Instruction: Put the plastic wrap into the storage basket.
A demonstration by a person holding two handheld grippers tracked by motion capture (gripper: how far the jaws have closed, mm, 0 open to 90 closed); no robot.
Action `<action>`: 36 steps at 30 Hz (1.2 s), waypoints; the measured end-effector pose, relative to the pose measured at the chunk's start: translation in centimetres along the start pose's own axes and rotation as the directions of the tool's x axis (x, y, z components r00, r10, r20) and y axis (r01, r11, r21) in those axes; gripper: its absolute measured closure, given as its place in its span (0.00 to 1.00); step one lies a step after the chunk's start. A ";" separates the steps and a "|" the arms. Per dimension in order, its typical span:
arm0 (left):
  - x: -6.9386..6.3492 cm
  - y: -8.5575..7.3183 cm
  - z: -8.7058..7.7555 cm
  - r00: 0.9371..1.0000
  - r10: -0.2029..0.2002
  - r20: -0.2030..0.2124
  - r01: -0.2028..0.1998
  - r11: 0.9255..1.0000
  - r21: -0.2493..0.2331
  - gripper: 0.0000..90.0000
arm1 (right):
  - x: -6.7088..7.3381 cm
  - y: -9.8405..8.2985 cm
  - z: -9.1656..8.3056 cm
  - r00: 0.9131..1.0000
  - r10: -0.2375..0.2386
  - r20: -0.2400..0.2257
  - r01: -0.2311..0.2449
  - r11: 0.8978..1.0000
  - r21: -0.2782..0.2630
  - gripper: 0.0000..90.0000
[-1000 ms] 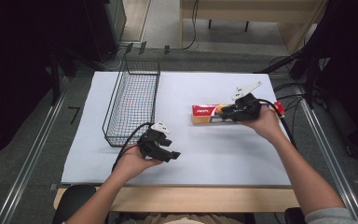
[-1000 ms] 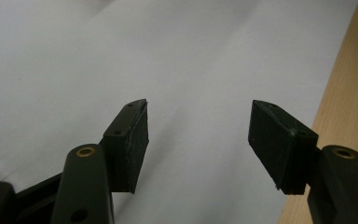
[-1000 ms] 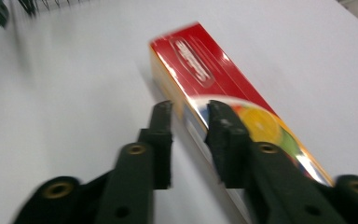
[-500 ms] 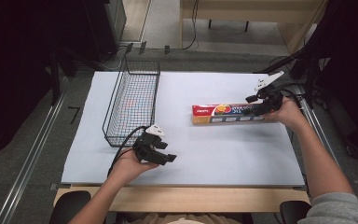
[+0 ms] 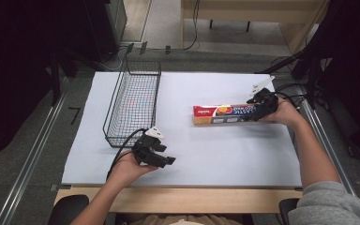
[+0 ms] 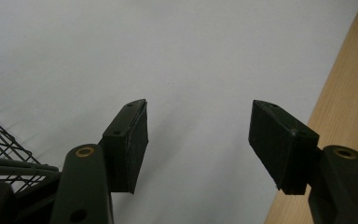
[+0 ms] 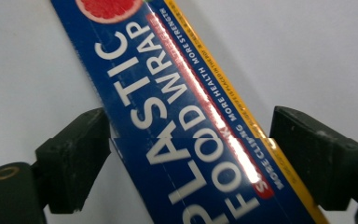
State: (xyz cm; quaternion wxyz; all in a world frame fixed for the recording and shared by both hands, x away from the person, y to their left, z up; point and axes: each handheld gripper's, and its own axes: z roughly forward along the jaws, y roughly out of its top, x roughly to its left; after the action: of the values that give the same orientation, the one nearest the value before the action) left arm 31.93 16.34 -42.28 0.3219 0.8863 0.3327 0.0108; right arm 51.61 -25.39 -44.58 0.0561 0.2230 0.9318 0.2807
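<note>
So from the high view, there's a white table with a black wire basket sitting on its left part, long side running away from the person. A long plastic wrap box lies flat on the right half of the table, well apart from the basket, red end pointing toward the basket. The right gripper sits right at the far-right end of that box, held in the right hand. The left gripper is down near the front edge of the table, just off the basket's near corner, held in the left hand, cable looping back along the wrist. Its jaws point out to the right over bare table.

Left gripper view: the left gripper is spread wide with nothing but white table between the pads. A corner of the basket peeks in at lower left, and the table's wooden edge strip runs along the right.

Right gripper view: the right gripper straddles the box, blue face with "PLASTIC FOOD WRAP" in white. The left pad looks about touching the box's edge, the right pad stands a bit off the yellow edge, so it's around the box but not clamped on it.
</note>
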 end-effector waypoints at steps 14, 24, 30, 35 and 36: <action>0.0 0.1 0.3 1.000 0.011 0.008 -0.011 1.000 0.013 0.42 | 0.4 0.3 1.4 0.991 -0.133 0.026 0.131 0.988 0.084 0.26; 0.8 0.1 -0.1 1.000 -0.016 0.016 0.016 1.000 -0.004 0.42 | 0.3 0.6 0.4 0.990 -0.086 -0.110 0.098 0.989 0.110 0.43; 0.7 0.1 -0.3 1.000 -0.011 0.016 0.011 1.000 -0.008 0.42 | 0.9 1.1 -0.3 0.997 -0.017 -0.070 0.023 0.997 0.079 0.45; 0.6 0.3 -0.6 1.000 -0.002 0.013 0.002 1.000 -0.016 0.41 | 1.6 1.8 -0.6 0.999 0.016 -0.051 -0.012 0.996 0.086 0.46; 0.6 0.4 -0.7 1.000 -0.001 0.012 0.001 1.000 -0.020 0.41 | 1.8 1.9 -0.8 0.999 0.016 -0.050 -0.012 0.996 0.084 0.46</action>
State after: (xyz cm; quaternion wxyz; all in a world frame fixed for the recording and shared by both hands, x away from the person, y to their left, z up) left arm 32.46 16.88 -41.64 0.3328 0.8829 0.3310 0.0086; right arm 50.49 -23.60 -42.81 0.0210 0.2245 0.9423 0.2473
